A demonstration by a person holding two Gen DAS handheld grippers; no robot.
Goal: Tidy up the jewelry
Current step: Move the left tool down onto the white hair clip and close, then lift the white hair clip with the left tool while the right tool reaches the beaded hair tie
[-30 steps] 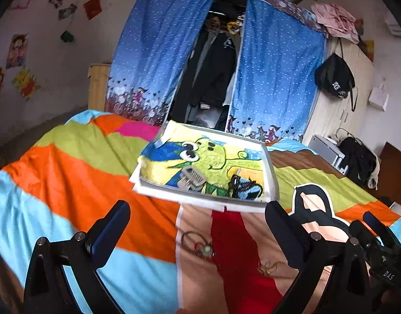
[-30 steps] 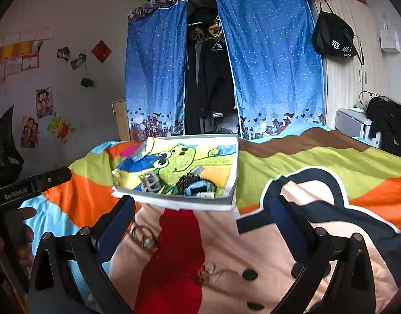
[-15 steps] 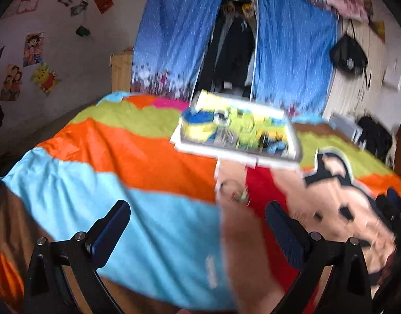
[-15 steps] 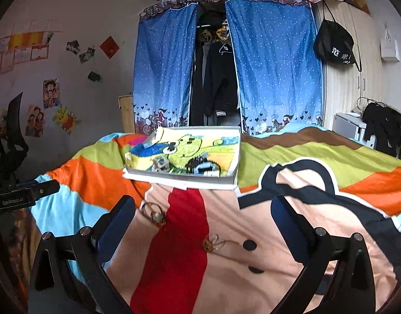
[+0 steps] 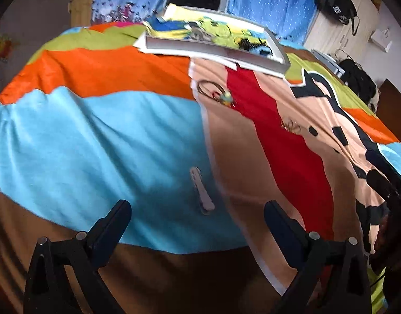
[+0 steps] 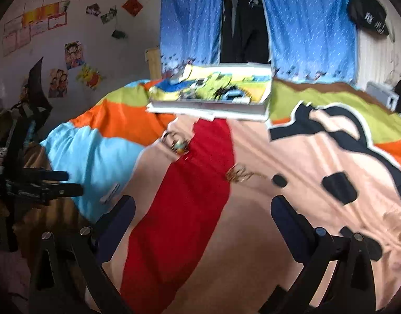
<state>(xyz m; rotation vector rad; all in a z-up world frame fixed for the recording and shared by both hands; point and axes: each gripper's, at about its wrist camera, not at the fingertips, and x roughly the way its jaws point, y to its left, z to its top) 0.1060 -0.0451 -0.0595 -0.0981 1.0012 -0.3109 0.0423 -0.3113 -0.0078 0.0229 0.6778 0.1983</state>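
A shallow white box (image 5: 216,49) lined with a cartoon print lies at the far side of the bed, also in the right wrist view as the box (image 6: 210,104). A necklace with a beaded charm (image 5: 216,93) lies in front of it, seen too from the right as the necklace (image 6: 178,142). A small gold piece (image 5: 290,125) rests to the right on the cover, the gold piece (image 6: 238,174). A pale hair clip (image 5: 201,193) lies just ahead of my left gripper (image 5: 196,217), which is open and holds nothing. My right gripper (image 6: 203,212) is open and holds nothing.
The bed wears a bright striped cartoon cover (image 5: 108,130). Blue curtains (image 6: 307,26) and hanging clothes stand behind it. A black bag (image 5: 334,2) hangs on a cupboard at right. The other gripper (image 6: 35,183) shows at the left edge of the right wrist view.
Both grippers have drawn back and lower toward the bed's near edge. The left one now looks down on the blue stripe, with the hair clip newly in view.
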